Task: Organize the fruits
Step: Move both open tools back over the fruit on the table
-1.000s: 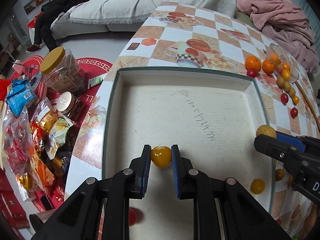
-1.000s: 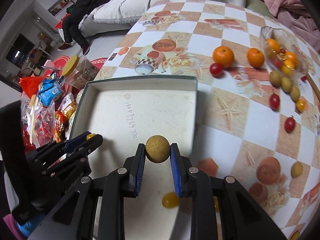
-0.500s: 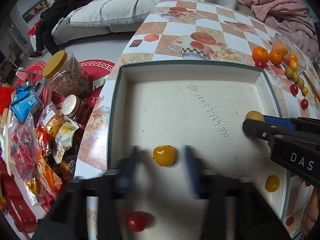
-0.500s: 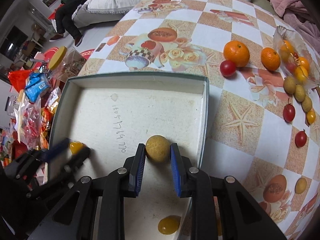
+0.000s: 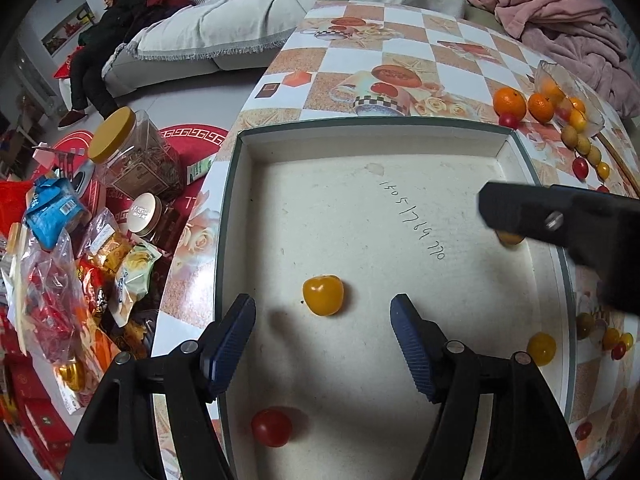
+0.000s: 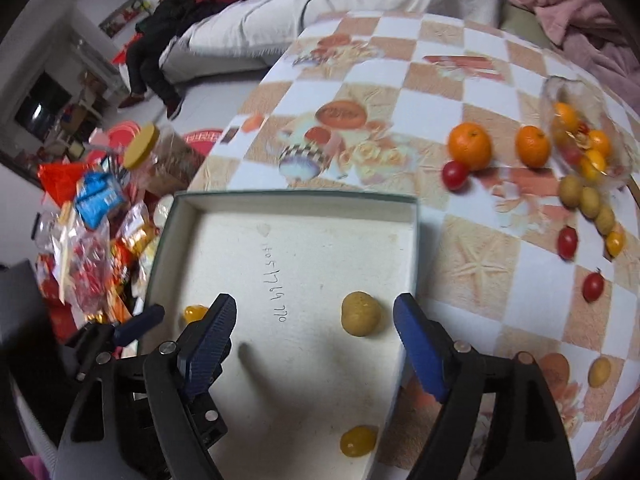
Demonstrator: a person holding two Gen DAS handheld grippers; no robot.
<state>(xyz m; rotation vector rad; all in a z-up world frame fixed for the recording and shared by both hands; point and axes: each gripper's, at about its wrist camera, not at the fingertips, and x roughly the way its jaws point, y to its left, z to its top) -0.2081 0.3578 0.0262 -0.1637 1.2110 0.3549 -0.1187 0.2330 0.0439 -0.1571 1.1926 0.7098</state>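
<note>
A shallow white box (image 5: 234, 216) (image 6: 408, 248) lies on the checked table. My left gripper (image 5: 323, 338) is open over it, with a yellow tomato (image 5: 323, 295) lying on the box floor between its fingers. A red tomato (image 5: 271, 427) and a small yellow tomato (image 5: 541, 349) also lie in the box. My right gripper (image 6: 314, 330) is open, with a tan round fruit (image 6: 360, 313) resting on the box floor between its fingers. A yellow tomato (image 6: 357, 441) lies below it.
Two oranges (image 6: 469, 146), red and yellow tomatoes (image 6: 454, 175) and tan fruits (image 6: 570, 191) lie loose on the table by a glass bowl (image 6: 580, 120). Snack bags and jars (image 5: 132, 160) crowd the floor at left. A sofa stands behind.
Both grippers have opened and let go: the left released the yellow tomato, the right the tan fruit, and both fruits now rest in the box.
</note>
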